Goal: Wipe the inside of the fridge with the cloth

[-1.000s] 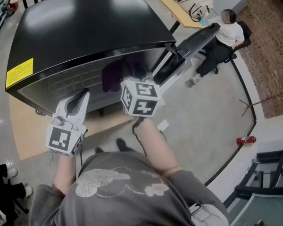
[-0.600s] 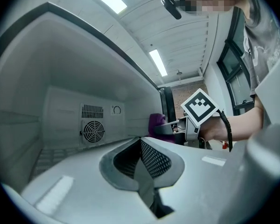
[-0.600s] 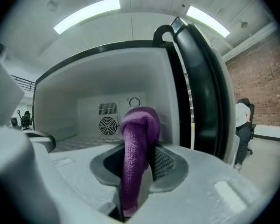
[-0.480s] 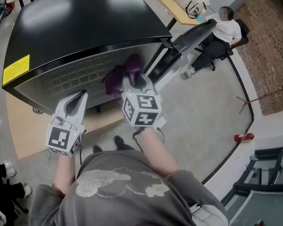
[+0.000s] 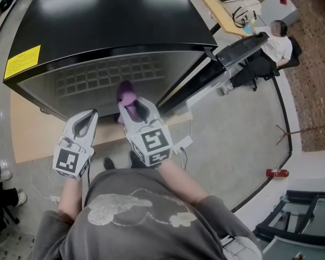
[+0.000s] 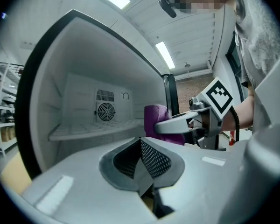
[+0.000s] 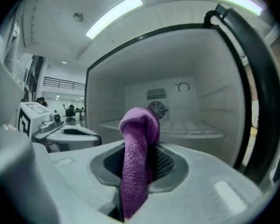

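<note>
R hand-held gripper (image 5: 131, 108) has pulled back from fridge (image 5: 108, 15), cloth (image 5: 127, 92) still clamped. L hand-held gripper (image 5: 85, 122) closed, empty — wipe pass prob. done.

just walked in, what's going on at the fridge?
A person stands at the open fridge with a claw in each hand. The right claw is shut on a purple cloth, aimed into the white interior but apparently short of the shelf and walls. The left claw is shut on nothing, held alongside.
</note>
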A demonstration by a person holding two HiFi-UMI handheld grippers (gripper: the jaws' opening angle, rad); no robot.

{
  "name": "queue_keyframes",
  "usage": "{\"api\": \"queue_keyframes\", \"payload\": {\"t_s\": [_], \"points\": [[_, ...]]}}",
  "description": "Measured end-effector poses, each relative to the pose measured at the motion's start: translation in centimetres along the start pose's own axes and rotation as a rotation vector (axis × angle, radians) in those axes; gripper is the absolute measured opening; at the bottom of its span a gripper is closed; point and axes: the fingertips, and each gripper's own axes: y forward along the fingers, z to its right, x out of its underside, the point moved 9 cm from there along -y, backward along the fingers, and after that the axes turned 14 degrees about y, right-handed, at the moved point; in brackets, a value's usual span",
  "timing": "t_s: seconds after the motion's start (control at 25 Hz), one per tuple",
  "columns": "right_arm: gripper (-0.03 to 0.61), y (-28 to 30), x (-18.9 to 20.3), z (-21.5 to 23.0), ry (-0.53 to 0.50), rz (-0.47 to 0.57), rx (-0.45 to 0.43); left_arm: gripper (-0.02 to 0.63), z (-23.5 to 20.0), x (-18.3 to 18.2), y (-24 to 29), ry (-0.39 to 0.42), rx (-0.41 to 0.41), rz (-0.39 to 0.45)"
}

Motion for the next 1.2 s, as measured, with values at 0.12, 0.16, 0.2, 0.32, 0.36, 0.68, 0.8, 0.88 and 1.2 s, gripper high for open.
{"api": "queue_keyframes", "payload": {"t_s": [0.12, 0.16, 0.2, 0.32, 0.36, 0.68, 0.8, 0.88, 1.2], "points": [[0.084, 1.4, 3.0, -1.5, -0.035, -0.088, -0.110, 0.018, 0.2, 1.7, -1.1, -0.001, -0.067, -0.033], [0.084, 2.0, 4.0, -1.8, -0.044, -0.118, -0.136, 0.018, 0.2, 2.1, -1.5, -0.002, -0.092, -0.042], [0.084, 2.6, 4.8, -2.0, -0.052, -0.145, -0.157, 0.018, 0.1, 2.4, -1.8, -0.002, -0.119, -0.052], [0.084, 4.8, 6.5, -2.5, -0.071, -0.192, -0.213, 0.018, -0.5, 3.5, -2.7, 0.007, -0.183, -0.098], [0.084, 5.6, 6.7, -2.8, -0.071, -0.195, -0.231, 0.018, -0.7, 3.9, -3.0, 0.005, -0.201, -0.113], [0.084, 13.7, 7.3, -3.8, -0.090, -0.167, -0.283, 0.018, -2.4, 5.0, -5.8, -0.031, -0.302, -0.157], [0.084, 16.5, 7.7, -4.5, -0.105, -0.167, -0.284, 0.018, -3.3, 5.6, -6.5, -0.028, -0.326, -0.155], [0.084, 18.0, 8.1, -5.0, -0.104, -0.164, -0.281, 0.018, -4.0, 5.6, -6.6, -0.031, -0.334, -0.156], [0.084, 20.7, 8.1, -6.8, -0.132, -0.152, -0.322, 0.018, -4.4, 6.2, -6.5, -0.045, -0.273, -0.143]]}}
